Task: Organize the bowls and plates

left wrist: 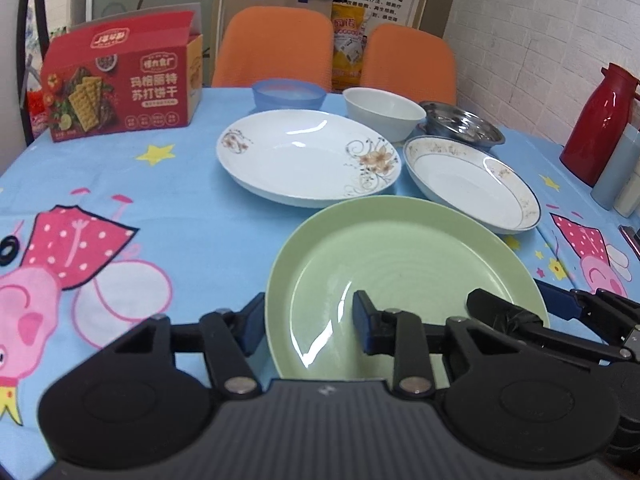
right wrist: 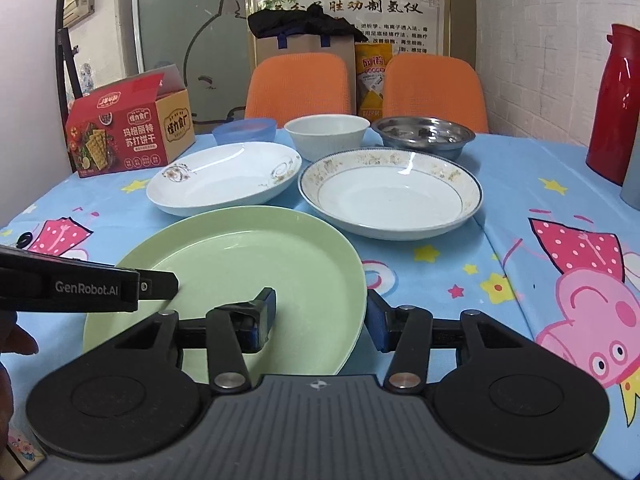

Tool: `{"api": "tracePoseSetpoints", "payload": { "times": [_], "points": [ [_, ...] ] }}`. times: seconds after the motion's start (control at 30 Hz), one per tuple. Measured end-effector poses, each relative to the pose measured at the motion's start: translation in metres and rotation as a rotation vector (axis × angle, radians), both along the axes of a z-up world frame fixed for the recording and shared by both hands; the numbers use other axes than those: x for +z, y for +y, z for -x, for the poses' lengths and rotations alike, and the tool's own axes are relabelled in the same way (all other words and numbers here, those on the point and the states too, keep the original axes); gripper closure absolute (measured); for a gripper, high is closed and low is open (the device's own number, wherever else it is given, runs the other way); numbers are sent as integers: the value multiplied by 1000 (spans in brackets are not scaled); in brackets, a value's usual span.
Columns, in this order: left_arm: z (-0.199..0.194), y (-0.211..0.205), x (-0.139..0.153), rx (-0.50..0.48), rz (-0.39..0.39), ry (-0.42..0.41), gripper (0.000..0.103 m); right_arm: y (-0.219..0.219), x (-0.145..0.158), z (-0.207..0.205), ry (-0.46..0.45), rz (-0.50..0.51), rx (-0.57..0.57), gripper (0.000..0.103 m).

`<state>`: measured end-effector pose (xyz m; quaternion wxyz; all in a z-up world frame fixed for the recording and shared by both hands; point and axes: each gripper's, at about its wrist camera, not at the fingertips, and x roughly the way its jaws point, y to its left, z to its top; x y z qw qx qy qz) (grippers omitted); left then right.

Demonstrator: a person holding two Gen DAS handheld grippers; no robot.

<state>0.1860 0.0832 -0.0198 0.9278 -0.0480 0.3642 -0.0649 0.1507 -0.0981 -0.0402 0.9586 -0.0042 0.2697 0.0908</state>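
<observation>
Right now I have both grippers at the green plate (left wrist: pixel 404 264), which lies flat on the cartoon tablecloth (left wrist: pixel 160 208) at the near edge of the table. My left gripper (left wrist: pixel 310 322) has its jaws apart and straddles the plate's left rim, 1 finger outside on the cloth and 1 over the plate's well. My right gripper (right wrist: pixel 322 316) does the same at the right rim, jaws apart, nothing clamped.

Behind the green plate stand the flowered white plate (right wrist: pixel 224 178) and the gold-rimmed plate (right wrist: pixel 390 196), close together but not touching as far as I can tell. Further back are the blue bowl (right wrist: pixel 246 128), the white bowl (right wrist: pixel 328 130) and the steel bowl (right wrist: pixel 424 132).

My worry is the grip. The green plate looks glossy and its rim is low, so if I close with the fingers riding too high the pads may skid off, and the plate could drop back or slide toward the table edge. Closing 1 side before the other might push the plate sideways. On lifting, the far rim sits near both white plates, so a tilt could knock them. The 2 grippers are also near each other over the plate and could collide.
</observation>
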Motion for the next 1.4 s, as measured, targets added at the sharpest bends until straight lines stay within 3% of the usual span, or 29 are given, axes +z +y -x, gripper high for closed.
{"api": "tracePoseSetpoints", "payload": {
  "times": [0.3,0.57,0.63,0.7,0.8,0.93,1.17,1.4],
  "points": [
    [11,55,-2,125,-30,18,73,56,-5,-8,20,-22,135,21],
    [2,51,-15,111,-23,13,71,59,-13,-18,53,4,127,20],
    [2,54,-14,107,2,19,60,56,-14,-17,54,-9,135,18],
    [2,60,-9,114,46,15,28,56,-13,-17,68,-23,155,12],
    [7,69,8,136,63,-51,28,47,-5,-14,68,-68,159,11],
    [1,81,32,152,71,-104,28,29,10,-12,18,-66,106,0],
    [-23,90,97,121,44,-237,28,1,41,-35,-45,-40,76,0],
    [-60,86,164,118,-15,-396,27,9,106,-89,-175,-49,145,0]
  ]
}}
